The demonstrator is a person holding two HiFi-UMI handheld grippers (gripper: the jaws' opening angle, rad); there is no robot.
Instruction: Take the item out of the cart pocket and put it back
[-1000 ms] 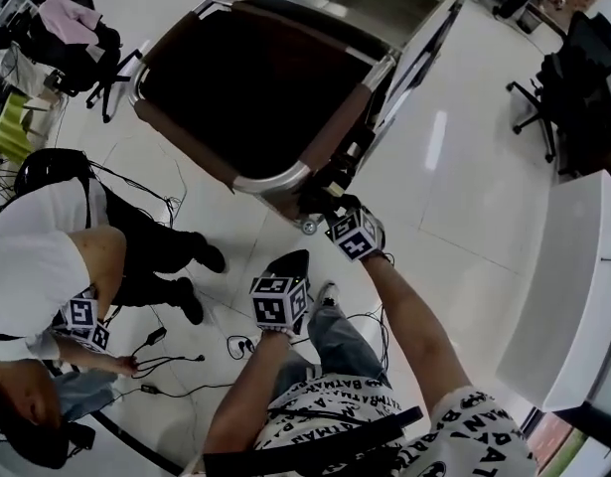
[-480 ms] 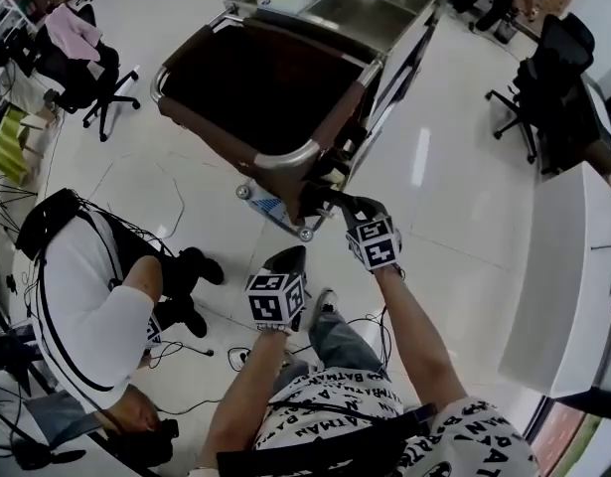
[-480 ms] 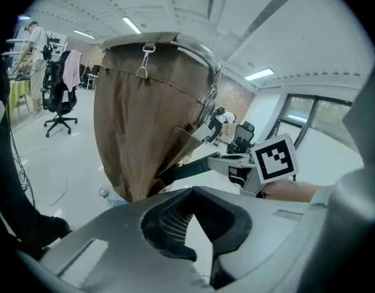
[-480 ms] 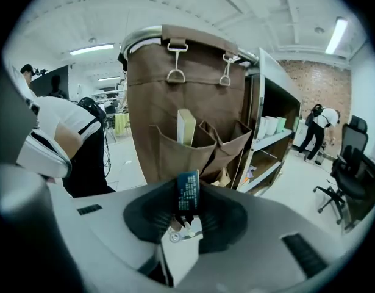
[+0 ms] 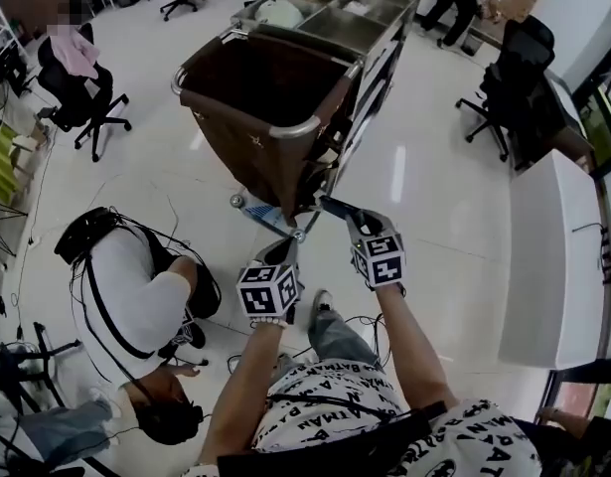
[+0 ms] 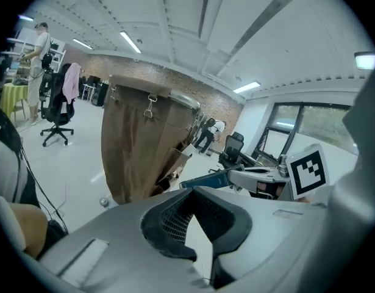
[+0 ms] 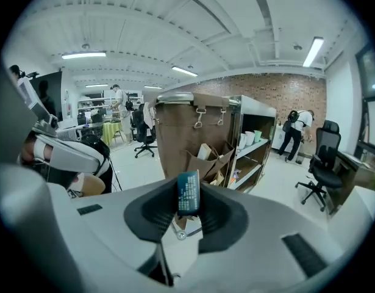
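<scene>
The cart [image 5: 307,126] carries a brown bag, and open brown pockets [image 7: 207,159] hang on the side facing me. My right gripper [image 5: 347,215] is shut on a flat dark-blue packet [image 5: 336,207], held in the air just clear of the cart's near corner. Between the pads the packet [image 7: 188,191] stands on edge, its printed face towards the camera, with the pockets behind it. My left gripper [image 5: 282,255] hangs lower and to the left, over the floor, its jaws closed together on nothing. From the left gripper [image 6: 195,212] the packet [image 6: 205,179] shows to the right.
A person [image 5: 136,301] crouches on the floor at the left among cables. Office chairs [image 5: 86,82] [image 5: 509,92] stand at both sides. A white counter [image 5: 553,256] runs along the right. The cart's shelves [image 7: 255,140] hold cups and small items.
The right gripper has drawn back from the cart's side with the packet in its jaws. The left gripper has stayed low. The crouching person has shifted.
</scene>
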